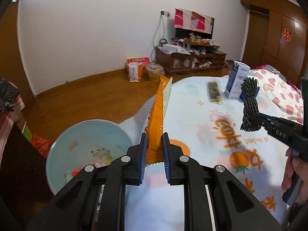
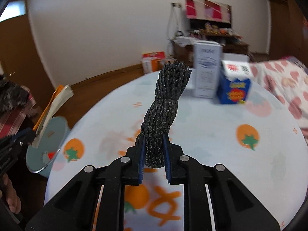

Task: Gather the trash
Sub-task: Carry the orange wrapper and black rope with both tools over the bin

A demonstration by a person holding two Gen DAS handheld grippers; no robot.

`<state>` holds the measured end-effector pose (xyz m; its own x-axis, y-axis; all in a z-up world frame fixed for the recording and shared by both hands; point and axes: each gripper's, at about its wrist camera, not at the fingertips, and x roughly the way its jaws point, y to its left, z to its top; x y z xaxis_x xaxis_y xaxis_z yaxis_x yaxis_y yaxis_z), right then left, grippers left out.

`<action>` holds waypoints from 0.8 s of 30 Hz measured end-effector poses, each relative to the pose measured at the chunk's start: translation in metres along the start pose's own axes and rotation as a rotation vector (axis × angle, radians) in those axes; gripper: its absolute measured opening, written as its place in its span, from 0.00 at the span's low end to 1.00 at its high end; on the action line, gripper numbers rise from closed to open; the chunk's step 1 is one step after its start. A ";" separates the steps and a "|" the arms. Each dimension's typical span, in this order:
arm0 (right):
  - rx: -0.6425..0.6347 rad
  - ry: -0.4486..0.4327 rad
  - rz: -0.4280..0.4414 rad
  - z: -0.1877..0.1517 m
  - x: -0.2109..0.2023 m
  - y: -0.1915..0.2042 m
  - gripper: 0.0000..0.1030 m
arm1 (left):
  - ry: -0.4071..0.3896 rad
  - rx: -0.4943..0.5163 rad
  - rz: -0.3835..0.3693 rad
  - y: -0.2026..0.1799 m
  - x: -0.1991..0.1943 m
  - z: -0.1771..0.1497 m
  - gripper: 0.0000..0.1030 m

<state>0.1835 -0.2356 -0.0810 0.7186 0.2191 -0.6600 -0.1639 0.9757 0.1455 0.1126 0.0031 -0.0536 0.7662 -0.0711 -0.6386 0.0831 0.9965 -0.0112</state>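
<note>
My left gripper (image 1: 154, 137) is shut on an orange snack wrapper (image 1: 158, 113), held upright beside the light blue trash bin (image 1: 57, 150), which has scraps at its bottom. My right gripper (image 2: 154, 138) is shut on a black bundled cord (image 2: 165, 104) and holds it above the round table (image 2: 211, 127). In the left wrist view the right gripper (image 1: 258, 118) and the cord (image 1: 249, 104) show at the right. In the right wrist view the wrapper (image 2: 52, 107) and the bin (image 2: 55, 129) show at the left edge of the table.
A dark flat packet (image 1: 214, 94) and a white-blue carton (image 1: 236, 80) lie on the fruit-print tablecloth. A blue box (image 2: 233, 88) stands next to the carton (image 2: 207, 71). A heart-print blanket (image 1: 284, 96) lies at the right. A cluttered TV stand (image 1: 192, 57) stands at the far wall.
</note>
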 end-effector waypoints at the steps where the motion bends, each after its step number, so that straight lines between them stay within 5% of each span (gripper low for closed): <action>1: -0.020 -0.005 0.013 -0.001 0.001 0.010 0.17 | -0.006 -0.004 0.005 0.004 -0.002 -0.001 0.16; 24: -0.242 -0.012 0.147 -0.008 0.025 0.117 0.17 | -0.028 -0.046 0.134 0.059 -0.021 -0.033 0.16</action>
<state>0.1771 -0.1156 -0.0866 0.6829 0.3592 -0.6361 -0.4224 0.9046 0.0573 0.0802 0.0649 -0.0662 0.7857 0.0625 -0.6154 -0.0505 0.9980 0.0369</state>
